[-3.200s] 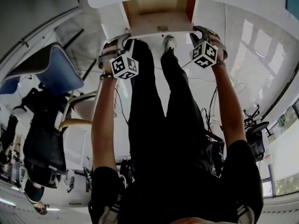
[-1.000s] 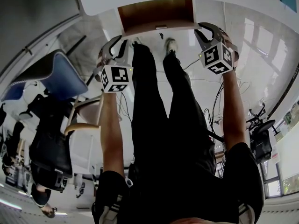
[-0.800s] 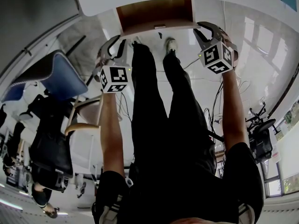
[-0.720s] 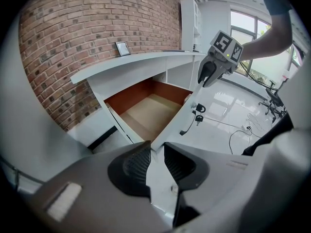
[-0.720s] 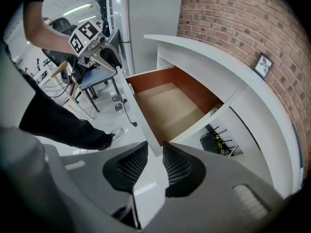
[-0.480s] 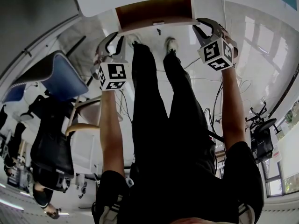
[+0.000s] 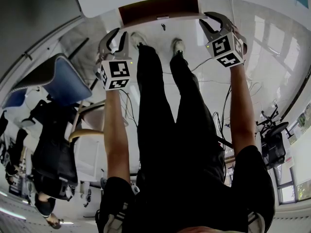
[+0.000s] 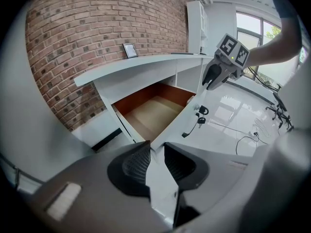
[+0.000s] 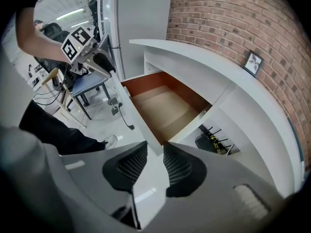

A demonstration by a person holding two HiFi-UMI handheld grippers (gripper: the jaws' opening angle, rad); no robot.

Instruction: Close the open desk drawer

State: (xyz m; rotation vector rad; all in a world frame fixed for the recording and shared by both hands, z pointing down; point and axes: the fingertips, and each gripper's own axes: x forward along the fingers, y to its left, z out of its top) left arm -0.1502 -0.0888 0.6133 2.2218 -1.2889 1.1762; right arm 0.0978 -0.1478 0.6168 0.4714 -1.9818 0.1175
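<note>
You're not done: the drawer [image 8: 155,115] still stands partly out from under the surface [image 8: 141,64]. Your left gripper [image 8: 156,154] and right gripper [image 9: 155,152] sit by its front corners, fingers slightly spread, pinching nothing; the right's have just been opening. Push it home.

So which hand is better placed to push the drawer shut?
Right, probably. The right gripper, jaws open, sits beside the front corner of the drawer in the head view; the left gripper, also open, hangs a little short of it. Both could push together.
</note>
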